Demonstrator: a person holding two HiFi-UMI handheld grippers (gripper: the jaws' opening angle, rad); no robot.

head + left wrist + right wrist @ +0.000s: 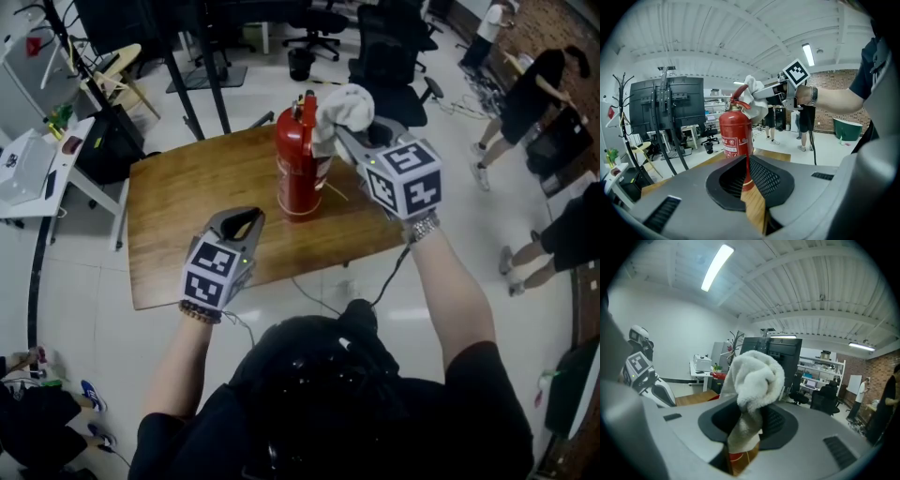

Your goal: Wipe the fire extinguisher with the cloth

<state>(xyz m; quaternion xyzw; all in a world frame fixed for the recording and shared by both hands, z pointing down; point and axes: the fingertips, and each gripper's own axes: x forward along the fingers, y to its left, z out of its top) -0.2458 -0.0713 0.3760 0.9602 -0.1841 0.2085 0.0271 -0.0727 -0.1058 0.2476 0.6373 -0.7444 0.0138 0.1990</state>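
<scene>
A red fire extinguisher (298, 169) stands upright near the far edge of a wooden table (187, 206). My right gripper (349, 141) is shut on a bunched white cloth (345, 108), which rests against the extinguisher's top and handle. In the right gripper view the cloth (754, 380) fills the jaws of the right gripper (745, 427) and hides most of the extinguisher (738, 456). My left gripper (246, 221) hovers over the table in front of the extinguisher, shut with nothing in it. The left gripper view shows the left gripper (747, 173), with the extinguisher (736, 136) straight ahead and the cloth (754, 96) on top.
Black office chairs (389, 66) stand beyond the table. People (534, 94) stand at the right. A white desk (37, 159) with equipment is at the left, and black stand legs (202, 84) rise behind the table. A cable (319, 300) hangs off the near table edge.
</scene>
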